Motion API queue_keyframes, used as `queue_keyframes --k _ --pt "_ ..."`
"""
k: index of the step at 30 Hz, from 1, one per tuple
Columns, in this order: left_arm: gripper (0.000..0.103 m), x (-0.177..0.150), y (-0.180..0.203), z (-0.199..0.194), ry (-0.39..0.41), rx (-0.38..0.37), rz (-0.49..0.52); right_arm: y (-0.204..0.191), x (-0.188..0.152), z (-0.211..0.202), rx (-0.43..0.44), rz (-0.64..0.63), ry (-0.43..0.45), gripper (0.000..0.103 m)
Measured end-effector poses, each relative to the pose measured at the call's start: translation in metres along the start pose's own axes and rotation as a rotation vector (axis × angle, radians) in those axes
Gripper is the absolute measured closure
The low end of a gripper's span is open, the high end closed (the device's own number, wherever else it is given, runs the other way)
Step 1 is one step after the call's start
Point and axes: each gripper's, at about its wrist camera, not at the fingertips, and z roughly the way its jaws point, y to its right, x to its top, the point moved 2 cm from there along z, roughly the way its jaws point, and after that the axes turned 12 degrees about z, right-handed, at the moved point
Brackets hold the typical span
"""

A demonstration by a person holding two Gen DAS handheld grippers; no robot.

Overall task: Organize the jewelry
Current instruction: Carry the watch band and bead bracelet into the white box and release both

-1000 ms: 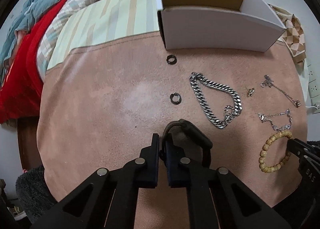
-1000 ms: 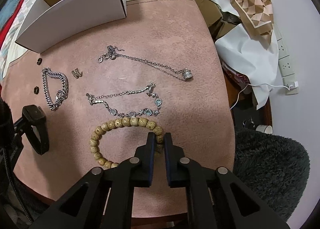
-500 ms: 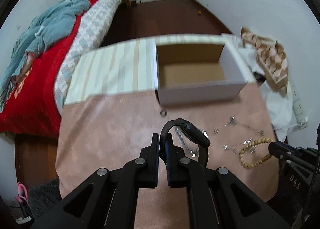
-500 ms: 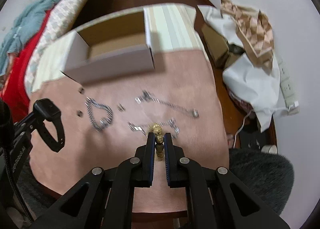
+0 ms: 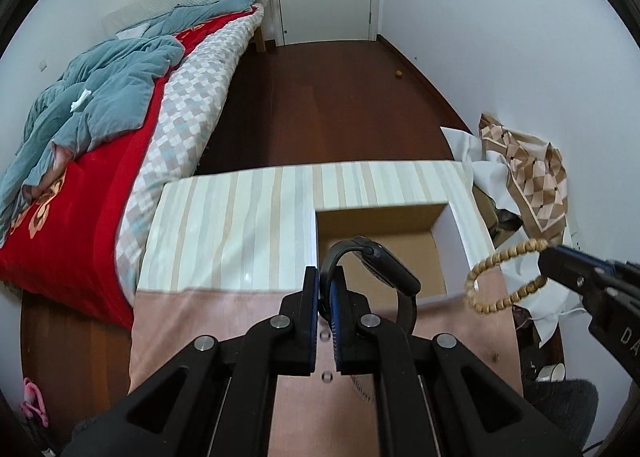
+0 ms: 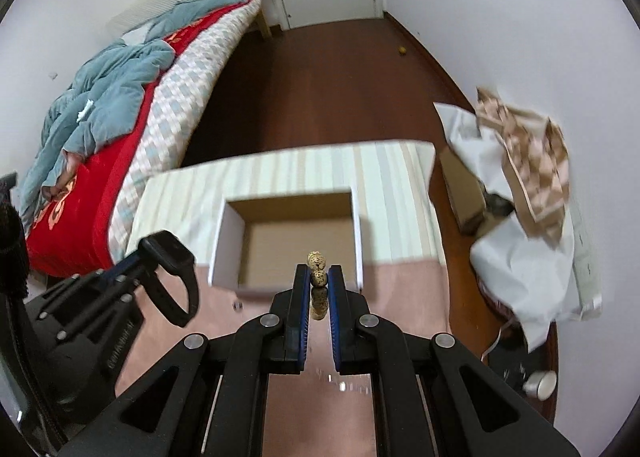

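My left gripper [image 5: 327, 285] is shut on the band of a black watch [image 5: 384, 269], held in the air just before the open white cardboard box [image 5: 456, 233]. My right gripper [image 6: 318, 281] is shut on a wooden bead bracelet [image 6: 318, 263], also lifted, in front of the same box [image 6: 228, 233]. In the left wrist view the bracelet [image 5: 500, 277] hangs as a loop from the right gripper's fingertips [image 5: 560, 261] at the box's right side. In the right wrist view the watch [image 6: 172, 265] shows at the left. The box inside looks empty.
The pink mat [image 5: 200, 321] covers the table, with two small rings [image 5: 326, 375] and a chain partly hidden under my left gripper. A striped cloth [image 5: 240, 225] lies behind the box. A bed [image 5: 100, 137] is at the left, crumpled paper and patterned cloth [image 5: 528, 161] at the right.
Both grippers have risen from the mat with the watch and the bead bracelet and moved forward toward the box. The chains and rings have dropped below the views.
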Motion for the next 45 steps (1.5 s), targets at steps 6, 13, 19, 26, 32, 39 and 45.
queue_keyframes --k 6,13,19,26,32,39,45 --pt "0.100 0.021 -0.008 0.047 -0.075 -0.039 -0.014 -0.012 0.036 0.050 0.000 -0.001 -0.050 0.094" --pt "0.099 0.030 -0.013 0.096 -0.170 -0.128 -0.057 -0.007 0.049 0.115 0.014 0.013 -0.161 0.094" --pt "0.089 0.034 -0.009 0.112 -0.235 -0.191 -0.086 -0.010 0.048 0.138 0.068 0.015 -0.229 0.093" --pt "0.047 0.041 -0.010 0.102 -0.216 -0.148 -0.067 0.002 0.049 0.137 0.035 0.041 -0.252 0.071" --pt "0.010 0.041 -0.025 0.082 -0.169 -0.046 -0.068 0.011 0.043 0.121 -0.090 -0.005 -0.196 0.035" --pt "0.004 0.016 -0.035 0.073 -0.165 0.049 -0.066 0.012 0.018 0.115 -0.191 -0.052 -0.154 0.005" --pt "0.004 -0.002 -0.036 0.065 -0.162 0.079 -0.070 0.011 -0.001 0.112 -0.207 -0.050 -0.130 0.004"
